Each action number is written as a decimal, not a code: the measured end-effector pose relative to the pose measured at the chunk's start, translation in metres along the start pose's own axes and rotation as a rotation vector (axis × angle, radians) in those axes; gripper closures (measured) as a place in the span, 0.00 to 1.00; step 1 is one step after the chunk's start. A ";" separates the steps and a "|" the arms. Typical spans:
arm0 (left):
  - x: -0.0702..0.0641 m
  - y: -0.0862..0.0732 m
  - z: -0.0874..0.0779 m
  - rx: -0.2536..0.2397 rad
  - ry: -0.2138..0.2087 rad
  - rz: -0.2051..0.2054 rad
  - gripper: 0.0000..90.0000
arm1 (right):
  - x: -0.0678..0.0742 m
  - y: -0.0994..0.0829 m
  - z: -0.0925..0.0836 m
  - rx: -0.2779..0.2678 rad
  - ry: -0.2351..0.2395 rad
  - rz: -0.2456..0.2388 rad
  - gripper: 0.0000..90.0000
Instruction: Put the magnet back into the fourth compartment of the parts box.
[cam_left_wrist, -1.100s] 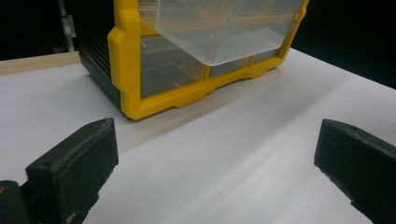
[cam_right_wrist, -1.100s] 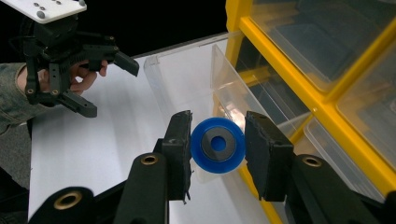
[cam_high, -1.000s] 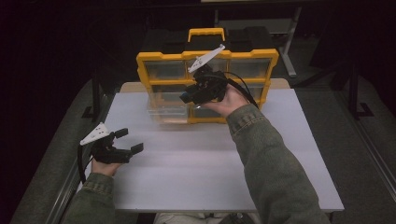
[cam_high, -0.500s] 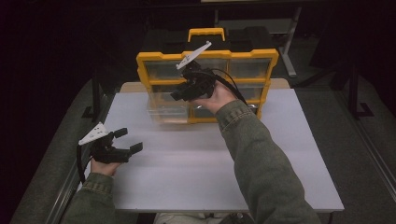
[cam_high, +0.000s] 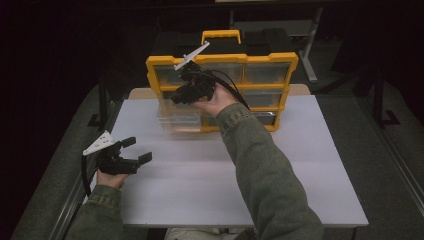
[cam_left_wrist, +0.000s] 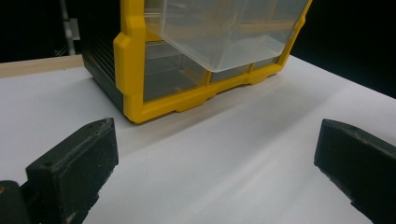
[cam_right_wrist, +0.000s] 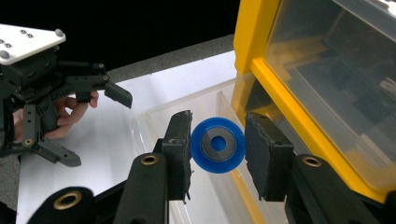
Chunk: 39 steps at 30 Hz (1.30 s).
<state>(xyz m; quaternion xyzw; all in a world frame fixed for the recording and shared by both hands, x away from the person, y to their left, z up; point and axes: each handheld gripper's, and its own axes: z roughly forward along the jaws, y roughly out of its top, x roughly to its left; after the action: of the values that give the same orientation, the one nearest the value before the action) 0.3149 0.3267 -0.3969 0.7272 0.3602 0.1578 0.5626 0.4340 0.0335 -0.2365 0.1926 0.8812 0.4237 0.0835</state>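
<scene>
My right gripper (cam_right_wrist: 218, 135) is shut on a small blue disc (cam_right_wrist: 218, 144) with a grey ring at its centre. It hangs over a clear drawer (cam_right_wrist: 196, 196) pulled out of the yellow organizer (cam_high: 222, 62). In the high view the right gripper (cam_high: 176, 98) is at the organizer's left half, above the open drawer (cam_high: 177, 114). My left gripper (cam_high: 135, 151) rests at the table's left side, open, with nothing between its jaws. The left gripper view looks past those jaws (cam_left_wrist: 215, 140) at the organizer's lower corner (cam_left_wrist: 128, 70) and the drawer (cam_left_wrist: 224, 32) jutting out.
The organizer stands upright at the back of the white table (cam_high: 210, 175), with several clear-fronted drawers and a yellow handle (cam_high: 221, 35) on top. Dark floor surrounds the table, and a metal frame (cam_high: 310, 55) stands behind it.
My right hand has carried the gripper leftward across the organizer's front, to above the pulled-out drawer. The left gripper has stayed where it was.
</scene>
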 end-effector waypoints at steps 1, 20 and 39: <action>0.000 0.000 0.000 0.001 0.000 0.001 0.00 | 0.000 0.001 0.001 0.003 -0.001 0.000 0.68; -0.001 0.000 0.002 0.006 -0.004 0.003 0.00 | -0.002 -0.001 -0.007 -0.010 -0.017 0.070 0.27; -0.003 -0.001 0.006 0.025 -0.007 0.018 0.00 | -0.007 -0.031 -0.029 -0.026 -0.093 0.131 0.00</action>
<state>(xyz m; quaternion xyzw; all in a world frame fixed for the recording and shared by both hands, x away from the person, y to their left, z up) 0.3167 0.3209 -0.3991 0.7380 0.3538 0.1558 0.5531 0.4234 -0.0080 -0.2423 0.2681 0.8562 0.4303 0.0990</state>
